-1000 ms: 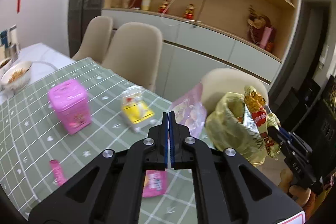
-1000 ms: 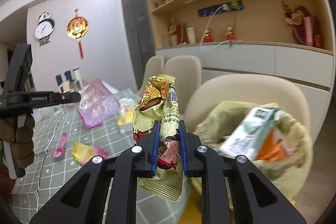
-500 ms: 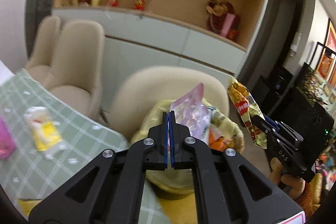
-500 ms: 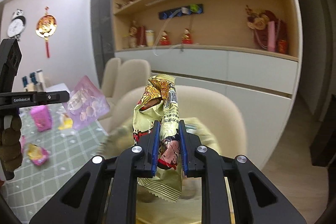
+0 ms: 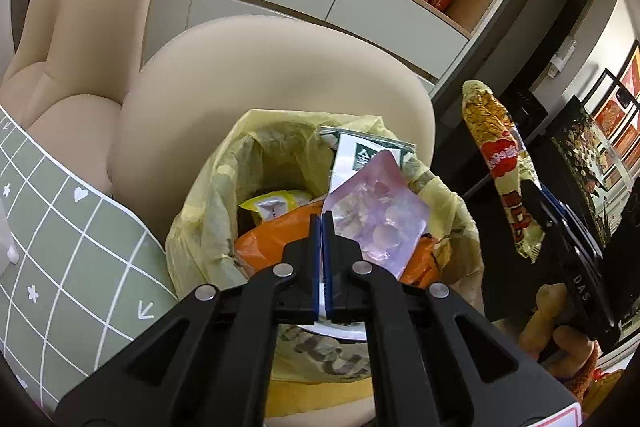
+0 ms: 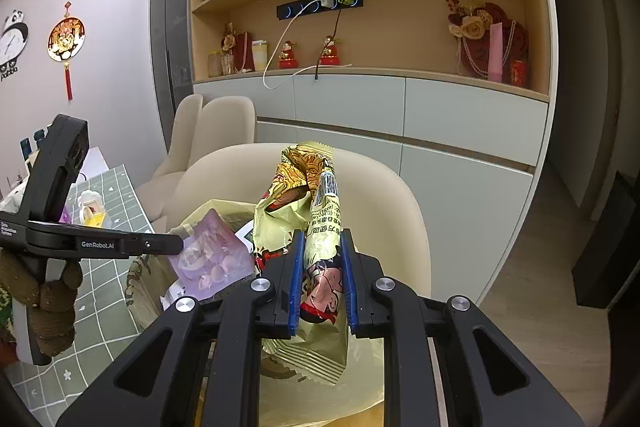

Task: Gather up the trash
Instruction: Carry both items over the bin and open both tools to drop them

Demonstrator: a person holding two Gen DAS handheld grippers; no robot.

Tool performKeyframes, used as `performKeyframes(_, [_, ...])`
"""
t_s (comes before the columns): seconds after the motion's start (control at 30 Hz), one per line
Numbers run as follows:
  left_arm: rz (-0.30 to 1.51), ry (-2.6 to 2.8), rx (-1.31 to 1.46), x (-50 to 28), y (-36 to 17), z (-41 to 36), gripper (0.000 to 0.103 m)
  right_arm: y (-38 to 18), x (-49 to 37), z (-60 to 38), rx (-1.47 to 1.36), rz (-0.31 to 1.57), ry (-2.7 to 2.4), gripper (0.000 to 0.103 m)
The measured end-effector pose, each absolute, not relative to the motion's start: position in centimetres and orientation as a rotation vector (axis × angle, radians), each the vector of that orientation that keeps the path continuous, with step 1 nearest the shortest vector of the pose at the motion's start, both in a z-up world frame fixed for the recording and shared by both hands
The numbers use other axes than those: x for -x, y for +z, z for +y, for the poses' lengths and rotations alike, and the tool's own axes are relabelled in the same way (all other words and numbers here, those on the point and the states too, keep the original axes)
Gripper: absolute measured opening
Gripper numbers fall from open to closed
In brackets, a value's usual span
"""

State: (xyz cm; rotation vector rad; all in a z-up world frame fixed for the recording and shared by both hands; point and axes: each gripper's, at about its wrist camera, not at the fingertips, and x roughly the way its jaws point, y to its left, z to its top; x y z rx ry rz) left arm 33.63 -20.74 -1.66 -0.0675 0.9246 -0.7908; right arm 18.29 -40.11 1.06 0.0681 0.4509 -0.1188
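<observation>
Yellow trash bag on the chair already holds some wrappers, the left gripper pinches a pink pouch over it, the right gripper clamps a gold snack wrapper nearby, and more trash waits on the table.

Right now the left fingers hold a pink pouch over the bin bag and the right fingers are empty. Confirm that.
Not quite. The left gripper does hold the pink pouch over the yellow bin bag, but the right gripper is not empty: the right wrist view shows it shut on a yellow snack wrapper.
</observation>
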Motion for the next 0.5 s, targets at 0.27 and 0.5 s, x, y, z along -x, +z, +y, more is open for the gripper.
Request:
performKeyframes(0.27, [0.907, -0.779, 0.098, -33.7, -1.0, -19.2, 0.001, 1.4, -19.7, -37.6, -0.021, 0.463, -0.07, 0.018])
performKeyframes(0.5, [0.875, -0.764, 0.113, -33.4, -0.1, -17.4, 0.018, 0.3, -23.5, -35.3, 0.002, 0.537, 0.0, 0.018])
